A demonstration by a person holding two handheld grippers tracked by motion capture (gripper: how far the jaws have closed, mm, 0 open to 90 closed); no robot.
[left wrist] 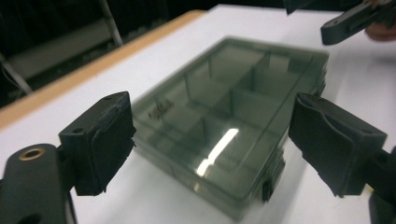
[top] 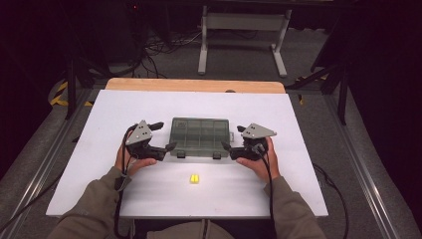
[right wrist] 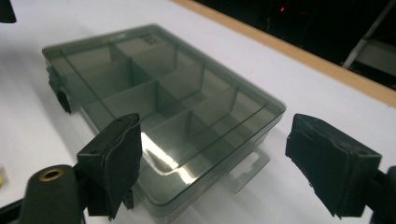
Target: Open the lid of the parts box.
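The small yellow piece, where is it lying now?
In the high view, the small yellow piece lies on the white table, nearer the person than the grey compartment box, between both hands.

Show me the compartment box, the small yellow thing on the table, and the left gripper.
compartment box [top: 200, 134], high view, middle of its closed clear lid.
small yellow thing [top: 194, 179], high view, its centre, on the white table near the person.
left gripper [top: 166, 135], high view, midway between its open jaw tips.

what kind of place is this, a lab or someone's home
Most likely a lab or recording workspace: a white table with dark surroundings, loose cables on the floor behind it, and a metal stand beyond.
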